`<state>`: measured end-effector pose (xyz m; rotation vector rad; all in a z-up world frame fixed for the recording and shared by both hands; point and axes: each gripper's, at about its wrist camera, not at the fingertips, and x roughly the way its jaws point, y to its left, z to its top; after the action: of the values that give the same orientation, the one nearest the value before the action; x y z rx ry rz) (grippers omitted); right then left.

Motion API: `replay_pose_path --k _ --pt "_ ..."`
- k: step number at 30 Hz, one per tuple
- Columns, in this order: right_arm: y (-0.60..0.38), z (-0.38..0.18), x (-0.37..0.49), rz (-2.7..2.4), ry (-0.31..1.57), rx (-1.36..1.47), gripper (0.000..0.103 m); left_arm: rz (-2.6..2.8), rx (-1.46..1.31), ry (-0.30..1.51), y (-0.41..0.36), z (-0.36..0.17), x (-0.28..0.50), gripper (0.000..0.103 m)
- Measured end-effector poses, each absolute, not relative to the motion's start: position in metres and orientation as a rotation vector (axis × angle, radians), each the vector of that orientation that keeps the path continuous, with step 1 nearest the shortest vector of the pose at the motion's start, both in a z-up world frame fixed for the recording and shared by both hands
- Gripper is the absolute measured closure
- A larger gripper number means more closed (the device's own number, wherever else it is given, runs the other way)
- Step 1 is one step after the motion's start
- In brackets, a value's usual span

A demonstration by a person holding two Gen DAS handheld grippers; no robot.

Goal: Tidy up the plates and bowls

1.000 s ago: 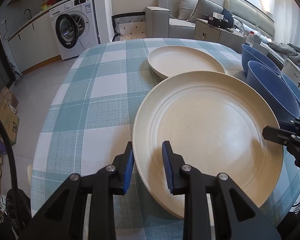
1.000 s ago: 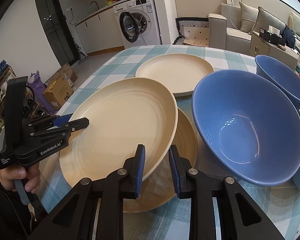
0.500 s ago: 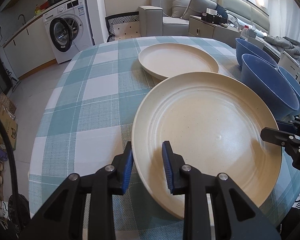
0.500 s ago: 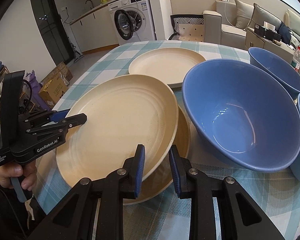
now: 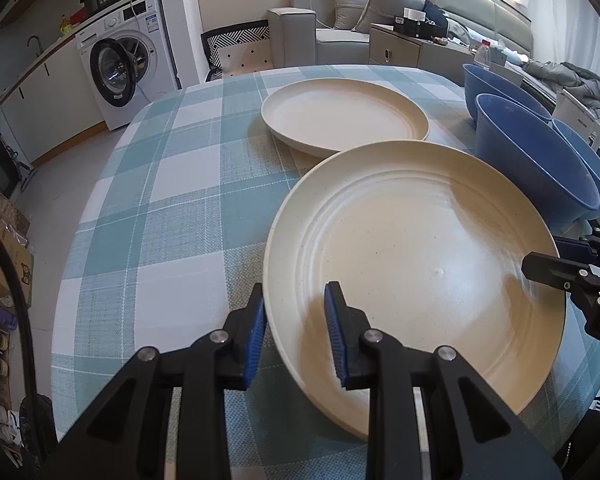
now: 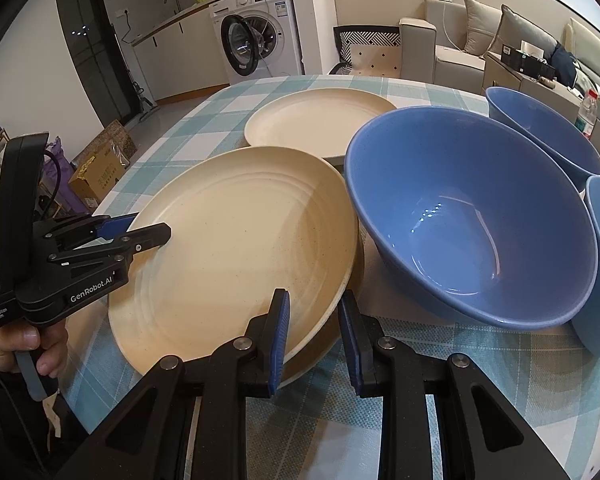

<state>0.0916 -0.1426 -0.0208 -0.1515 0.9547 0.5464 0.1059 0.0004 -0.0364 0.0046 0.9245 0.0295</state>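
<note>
Both hand-held grippers clamp one cream plate (image 5: 416,264) by opposite rims: the left hand-held gripper (image 5: 296,332) on its near-left edge, the right hand-held gripper (image 6: 314,332) on the other side. The plate is tilted above a second plate (image 6: 332,332) on the checked surface (image 5: 172,200). A third plate (image 5: 340,116) lies beyond, and three blue bowls (image 6: 472,220) stand to the right.

The cream plate (image 5: 416,276) I carry between my two hand-held grippers has drifted slightly toward the far plate (image 5: 344,118), so in the left view the two rims now overlap, and the big blue bowl (image 6: 472,220) looms closer on the right.
</note>
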Motion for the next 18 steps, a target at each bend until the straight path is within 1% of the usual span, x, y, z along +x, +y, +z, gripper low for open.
replay_pose_path --k 14,16,18 --pt "-0.1414 -0.0251 0.0897 0.533 0.939 -0.206 0.075 0.017 0.026 0.941 -0.0049 -0.0404 0.1090 0.075" --pt "-0.1417 -0.0253 0.0901 0.537 0.937 -0.205 0.074 0.016 0.027 0.942 -0.0051 -0.0408 0.1092 0.074" --pt "-0.1418 -0.0262 0.0910 0.536 0.942 -0.209 0.069 0.012 0.024 0.941 -0.0042 -0.0411 0.1092 0.072"
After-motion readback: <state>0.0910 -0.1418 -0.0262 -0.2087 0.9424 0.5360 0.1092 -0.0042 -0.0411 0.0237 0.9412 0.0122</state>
